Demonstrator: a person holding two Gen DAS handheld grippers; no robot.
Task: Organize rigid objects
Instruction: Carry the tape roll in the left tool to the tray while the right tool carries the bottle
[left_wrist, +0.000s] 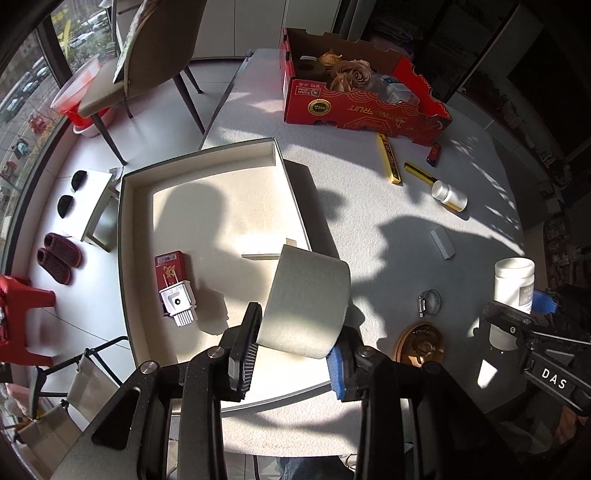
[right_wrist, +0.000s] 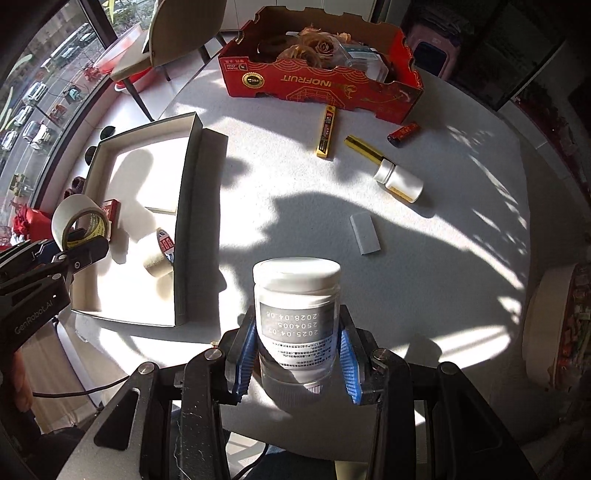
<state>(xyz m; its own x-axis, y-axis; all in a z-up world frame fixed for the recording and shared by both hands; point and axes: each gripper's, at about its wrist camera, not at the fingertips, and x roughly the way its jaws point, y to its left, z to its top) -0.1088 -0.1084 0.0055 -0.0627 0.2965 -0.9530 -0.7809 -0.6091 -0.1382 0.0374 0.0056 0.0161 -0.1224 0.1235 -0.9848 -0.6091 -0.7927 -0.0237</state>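
Sunlit white table carries a shallow white tray and a red fruit carton. Above the tray's right edge, the left gripper is clamped tight on a roll of masking tape. Over the bare table, the right gripper pinches a white lidded jar, blue pads against its sides, just right of the tray

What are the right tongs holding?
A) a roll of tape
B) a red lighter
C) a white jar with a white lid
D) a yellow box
C: the right tongs are shut on the white jar, blue pads pressing both its sides; the roll of tape is in the left tongs.
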